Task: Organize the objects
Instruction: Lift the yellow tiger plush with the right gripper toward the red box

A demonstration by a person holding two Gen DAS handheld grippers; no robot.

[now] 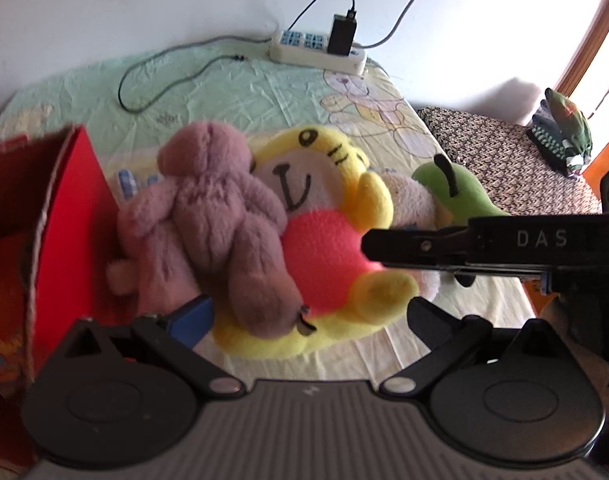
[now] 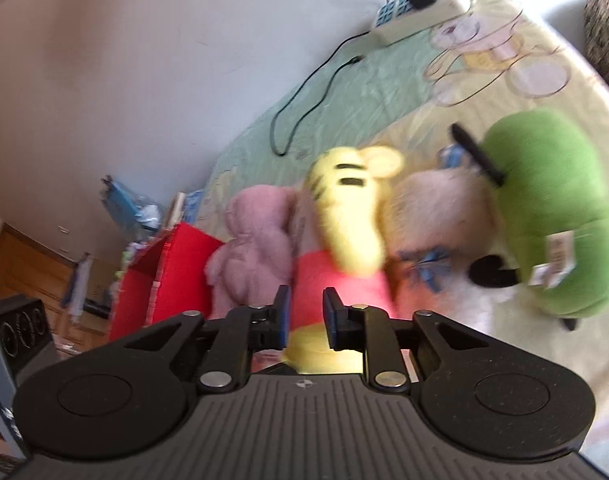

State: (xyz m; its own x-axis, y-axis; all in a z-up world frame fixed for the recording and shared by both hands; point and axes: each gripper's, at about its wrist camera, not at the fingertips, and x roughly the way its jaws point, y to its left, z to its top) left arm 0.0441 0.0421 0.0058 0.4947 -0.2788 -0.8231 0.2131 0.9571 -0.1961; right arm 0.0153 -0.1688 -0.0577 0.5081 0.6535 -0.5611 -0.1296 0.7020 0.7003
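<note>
Right wrist view: right gripper (image 2: 306, 316) nearly closed, pinching yellow tiger plush (image 2: 344, 216) on bed (image 2: 344, 92). Left gripper (image 1: 310, 316) wide, empty. Risk: thin fabric pinch slips, purple bear (image 1: 208, 216) tumbles, misses red box (image 1: 70, 208).

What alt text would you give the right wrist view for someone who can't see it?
The right gripper is shut on a yellow tiger plush in a red shirt, on a bed sheet. A pink teddy and red box sit left, a green plush right.
</note>
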